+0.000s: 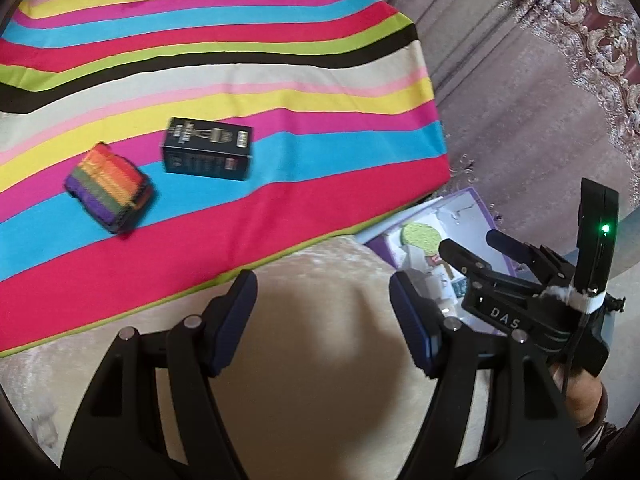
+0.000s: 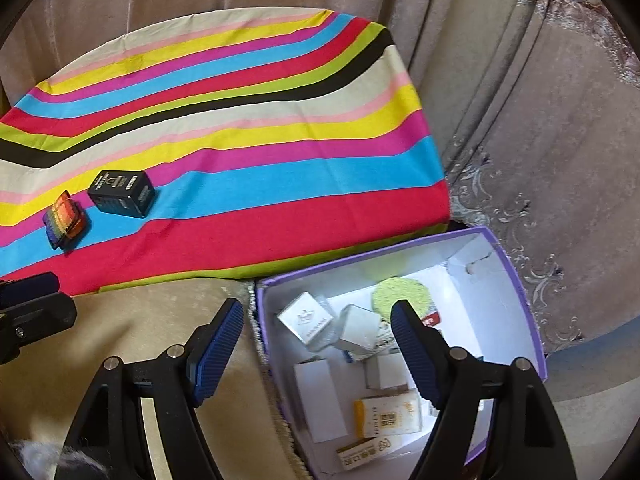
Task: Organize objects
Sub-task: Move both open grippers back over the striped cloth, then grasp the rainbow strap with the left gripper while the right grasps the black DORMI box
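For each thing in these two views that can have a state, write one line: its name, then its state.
black box: closed, lying flat on the striped cloth
rainbow-striped bundle: folded, beside the black box
purple box: open-topped, holding small cartons and a green round pad
left gripper: open, empty
right gripper: open, empty, over the purple box's edge

Left gripper [image 1: 323, 312] and right gripper [image 2: 317, 346] — black frames; ribbed blue pads; silver screws; "DAS" lettering, green light.
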{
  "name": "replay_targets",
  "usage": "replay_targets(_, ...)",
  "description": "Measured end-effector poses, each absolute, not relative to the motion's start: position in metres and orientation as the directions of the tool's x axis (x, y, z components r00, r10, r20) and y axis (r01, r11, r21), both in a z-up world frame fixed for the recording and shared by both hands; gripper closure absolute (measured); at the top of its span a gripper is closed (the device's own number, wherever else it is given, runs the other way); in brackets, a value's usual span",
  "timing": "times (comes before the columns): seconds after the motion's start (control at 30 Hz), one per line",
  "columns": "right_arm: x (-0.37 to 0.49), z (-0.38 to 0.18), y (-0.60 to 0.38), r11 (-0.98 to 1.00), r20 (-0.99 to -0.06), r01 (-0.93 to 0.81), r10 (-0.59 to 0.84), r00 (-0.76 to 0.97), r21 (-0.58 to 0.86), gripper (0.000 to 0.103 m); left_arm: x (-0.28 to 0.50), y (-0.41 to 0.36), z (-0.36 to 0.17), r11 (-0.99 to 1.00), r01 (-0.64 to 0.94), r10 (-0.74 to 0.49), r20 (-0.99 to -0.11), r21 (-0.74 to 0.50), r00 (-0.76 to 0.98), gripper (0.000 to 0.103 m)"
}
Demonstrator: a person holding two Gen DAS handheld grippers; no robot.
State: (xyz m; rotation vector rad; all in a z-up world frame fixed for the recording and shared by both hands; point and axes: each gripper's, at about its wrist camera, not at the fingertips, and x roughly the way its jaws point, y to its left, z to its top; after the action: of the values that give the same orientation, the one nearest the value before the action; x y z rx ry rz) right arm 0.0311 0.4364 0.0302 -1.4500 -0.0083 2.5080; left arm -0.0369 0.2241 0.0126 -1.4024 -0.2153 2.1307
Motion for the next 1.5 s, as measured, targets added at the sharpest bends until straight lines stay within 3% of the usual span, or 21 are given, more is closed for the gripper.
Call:
replay_targets(0.73, -0.028, 0.011, 0.376, -0.996, -0.896, -0.062, 0.078, -0.438, -0.056, 0.026, -0.076, 0.145, -0.003, -0.902, -0.272, 0.417, -0.841, -0.335, -0.345, 0.029)
replay_targets(0.87, -0.036, 0.010, 0.364, -0.999, -0.899, -0.028, 0.054, -0.435, -0.046, 0.026, -0.088, 0.136, -0.006, -0.916, -0.265, 0.382, -0.852, -0.299, -0.359, 0.021)
replay_targets(0.93, -0.040, 0.009, 0.359, -0.999, -0.902, -0.011, 0.032, -0.430, -0.031, 0.026, -0.095, 0.134, -0.007, -0.927, -0.275, 0.348, -0.861, -0.256, -0.372, 0.012)
replay_targets(1.07, -0.048, 0.007, 0.348, -1.000, -0.908, 0.024, -0.012, -0.419, 0.002, 0.022, -0.110, 0.135, -0.012, -0.938, -0.314, 0.270, -0.878, -0.147, -0.396, 0.006)
replay_targets(1.5, -0.070, -0.002, 0.330, -0.994, -0.923, 0.042, -0.110, -0.370, 0.102, 0.017, -0.159, 0.160, -0.049, -0.870, -0.492, 0.153, -0.929, 0.035, -0.336, 0.001)
